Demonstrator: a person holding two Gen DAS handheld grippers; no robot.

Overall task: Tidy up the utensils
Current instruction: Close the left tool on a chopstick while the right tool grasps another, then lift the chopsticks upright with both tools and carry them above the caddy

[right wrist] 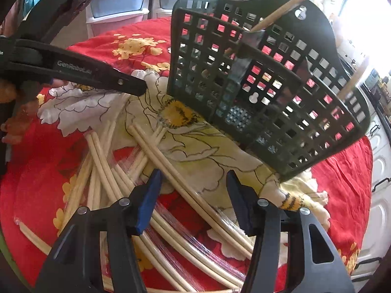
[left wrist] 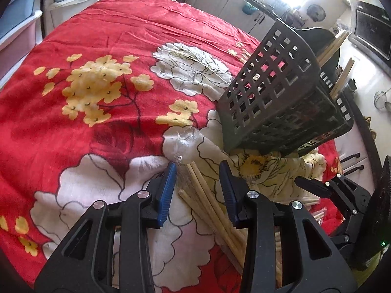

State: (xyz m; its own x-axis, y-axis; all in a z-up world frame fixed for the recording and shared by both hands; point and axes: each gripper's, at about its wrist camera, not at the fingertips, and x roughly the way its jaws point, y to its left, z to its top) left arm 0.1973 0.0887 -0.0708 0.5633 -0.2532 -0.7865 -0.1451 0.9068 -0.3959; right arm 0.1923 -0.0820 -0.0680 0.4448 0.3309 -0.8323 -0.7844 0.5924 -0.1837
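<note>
The left gripper tilts down over the red floral cloth, jaws apart around loose chopsticks; the right gripper likewise hangs spread and empty above the chopstick pile; the black lattice holder stands just beyond, two chopsticks poking out.

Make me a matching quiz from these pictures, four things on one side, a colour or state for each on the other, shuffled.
Things:
1. basket
2. cloth
3. chopsticks
4. left gripper

Descriptions:
A. lying loose in a pile
B. black lattice
C. open, nothing between its fingers
D. red with flowers

Pairs: 1-B, 2-D, 3-A, 4-C
</note>
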